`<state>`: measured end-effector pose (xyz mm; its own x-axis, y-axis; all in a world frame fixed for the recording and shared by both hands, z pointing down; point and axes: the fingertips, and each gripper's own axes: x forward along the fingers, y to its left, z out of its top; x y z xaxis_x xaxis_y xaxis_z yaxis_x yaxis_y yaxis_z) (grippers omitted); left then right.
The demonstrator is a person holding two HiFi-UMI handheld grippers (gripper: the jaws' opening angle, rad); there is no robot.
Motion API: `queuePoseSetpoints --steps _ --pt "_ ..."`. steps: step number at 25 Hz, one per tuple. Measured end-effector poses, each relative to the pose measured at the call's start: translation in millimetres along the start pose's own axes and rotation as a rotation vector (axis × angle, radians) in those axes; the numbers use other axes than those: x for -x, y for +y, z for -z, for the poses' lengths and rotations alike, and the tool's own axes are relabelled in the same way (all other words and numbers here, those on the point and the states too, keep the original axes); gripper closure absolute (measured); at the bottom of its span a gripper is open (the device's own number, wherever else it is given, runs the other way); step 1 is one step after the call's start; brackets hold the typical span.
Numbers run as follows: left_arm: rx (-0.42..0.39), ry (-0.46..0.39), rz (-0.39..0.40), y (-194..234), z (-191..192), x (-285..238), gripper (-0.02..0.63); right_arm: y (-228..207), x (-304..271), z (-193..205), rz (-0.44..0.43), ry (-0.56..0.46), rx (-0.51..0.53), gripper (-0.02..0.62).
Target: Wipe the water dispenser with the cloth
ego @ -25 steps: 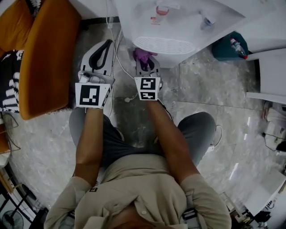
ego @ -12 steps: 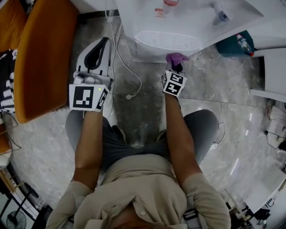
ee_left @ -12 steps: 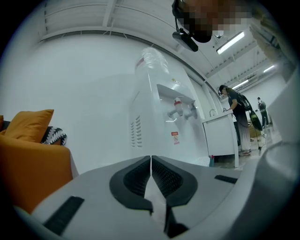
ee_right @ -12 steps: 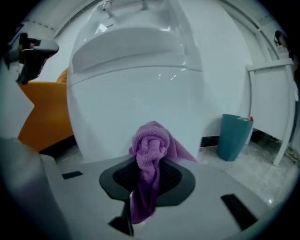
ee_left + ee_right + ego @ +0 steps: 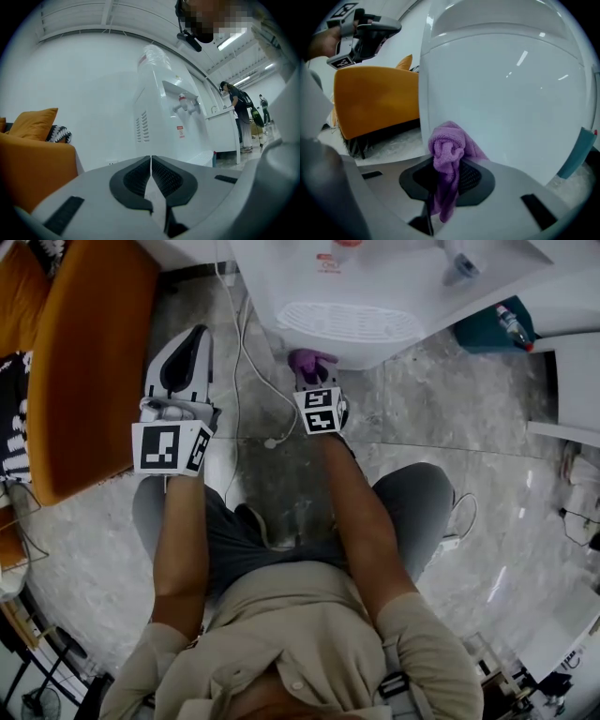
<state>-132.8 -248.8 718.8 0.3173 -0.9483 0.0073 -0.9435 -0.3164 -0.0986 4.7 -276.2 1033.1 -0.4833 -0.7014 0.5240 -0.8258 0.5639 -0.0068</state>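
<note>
The white water dispenser (image 5: pixel 375 296) stands on the floor ahead; its side with vents and its taps show in the left gripper view (image 5: pixel 161 117), and its lower front fills the right gripper view (image 5: pixel 506 98). My right gripper (image 5: pixel 309 371) (image 5: pixel 449 173) is shut on a purple cloth (image 5: pixel 307 362) (image 5: pixel 447 150), whose bunched end is pressed against the dispenser's lower front below the drip tray (image 5: pixel 352 322). My left gripper (image 5: pixel 183 357) (image 5: pixel 150 161) is shut with nothing in it, held left of the dispenser beside the orange sofa.
An orange sofa (image 5: pixel 84 352) (image 5: pixel 375 98) lies at the left. A white cable (image 5: pixel 246 362) runs over the marble floor between the grippers. A teal bin (image 5: pixel 492 329) stands right of the dispenser, with white furniture (image 5: pixel 562 381) farther right. People stand in the distance (image 5: pixel 236 101).
My right gripper with the cloth swung right along the dispenser's base, then came back left and lower. The left gripper drifted slightly left.
</note>
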Motion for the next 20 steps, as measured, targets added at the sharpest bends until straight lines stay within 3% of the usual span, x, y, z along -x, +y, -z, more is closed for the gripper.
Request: queuePoseSetpoints --steps 3,6,8,10,13,20 --pt "0.029 -0.009 0.004 0.8 0.1 -4.8 0.58 -44.5 12.3 20.0 0.102 0.054 -0.051 0.509" --pt "0.044 -0.011 0.022 -5.7 1.8 -10.8 0.58 -113.6 41.3 39.9 0.3 0.102 -0.21 0.509" --pt "0.052 -0.017 0.036 -9.6 2.3 -14.8 0.58 -153.5 66.5 38.2 0.42 0.089 -0.305 0.509" --pt "0.055 -0.032 0.048 -11.9 1.8 -18.0 0.58 -169.6 85.6 23.6 0.473 0.058 -0.343 0.509" --pt "0.045 -0.046 0.056 -14.2 -2.6 -21.3 0.58 -157.8 99.1 -6.7 0.448 -0.003 -0.354 0.511" --pt "-0.088 -0.081 0.036 -15.3 -34.2 -22.2 0.58 -15.1 109.0 -141.6 0.105 -0.142 -0.081 0.509"
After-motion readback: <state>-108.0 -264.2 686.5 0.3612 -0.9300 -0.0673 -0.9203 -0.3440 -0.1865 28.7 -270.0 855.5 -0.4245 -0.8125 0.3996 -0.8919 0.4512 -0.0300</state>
